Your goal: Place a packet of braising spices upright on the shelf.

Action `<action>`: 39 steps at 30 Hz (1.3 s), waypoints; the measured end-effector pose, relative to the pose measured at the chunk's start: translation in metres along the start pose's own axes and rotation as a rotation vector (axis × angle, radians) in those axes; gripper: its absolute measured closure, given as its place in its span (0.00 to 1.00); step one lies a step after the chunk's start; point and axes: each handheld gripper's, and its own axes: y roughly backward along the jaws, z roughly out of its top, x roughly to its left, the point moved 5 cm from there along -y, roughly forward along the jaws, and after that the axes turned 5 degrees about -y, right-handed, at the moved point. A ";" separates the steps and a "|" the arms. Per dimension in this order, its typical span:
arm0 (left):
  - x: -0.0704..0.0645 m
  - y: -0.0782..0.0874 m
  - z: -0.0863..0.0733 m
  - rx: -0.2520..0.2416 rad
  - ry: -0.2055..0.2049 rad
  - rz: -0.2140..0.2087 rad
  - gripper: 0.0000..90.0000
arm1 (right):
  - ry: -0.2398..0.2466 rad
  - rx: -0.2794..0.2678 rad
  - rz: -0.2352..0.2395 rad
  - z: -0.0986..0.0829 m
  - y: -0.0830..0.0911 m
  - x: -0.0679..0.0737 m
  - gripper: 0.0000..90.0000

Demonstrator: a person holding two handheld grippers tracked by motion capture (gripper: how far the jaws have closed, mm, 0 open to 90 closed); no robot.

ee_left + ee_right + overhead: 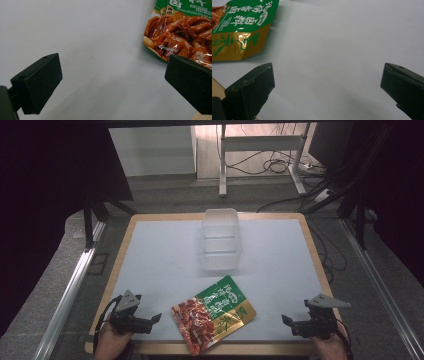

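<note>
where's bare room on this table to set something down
Free patches: the white mat left of the clear plastic container, and the stretch right of it. The near middle is crowded by the food pouch, flanked by the left hand-held gripper and right hand-held gripper, both open.

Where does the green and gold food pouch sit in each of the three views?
High view: green and gold food pouch, bottom centre of the white table mat.
Left gripper view: upper right.
Right gripper view: upper left.
Shared landmark: the mat.
</note>
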 end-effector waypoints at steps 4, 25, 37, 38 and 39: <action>0.001 -0.001 0.000 0.006 0.007 0.001 0.01 | 0.010 -0.009 -0.017 0.001 0.001 0.001 0.00; 0.001 -0.001 0.000 0.018 0.009 0.011 0.01 | 0.051 -0.049 0.036 0.009 -0.008 0.014 0.00; 0.001 -0.002 0.000 0.022 0.006 0.015 0.01 | 0.064 -0.066 0.036 0.016 -0.013 0.018 0.00; 0.001 -0.002 0.000 0.022 0.005 0.016 0.01 | 0.064 -0.068 0.042 0.017 -0.014 0.019 0.00; 0.001 -0.002 0.000 0.022 0.004 0.016 0.01 | 0.067 -0.071 0.046 0.017 -0.014 0.020 0.00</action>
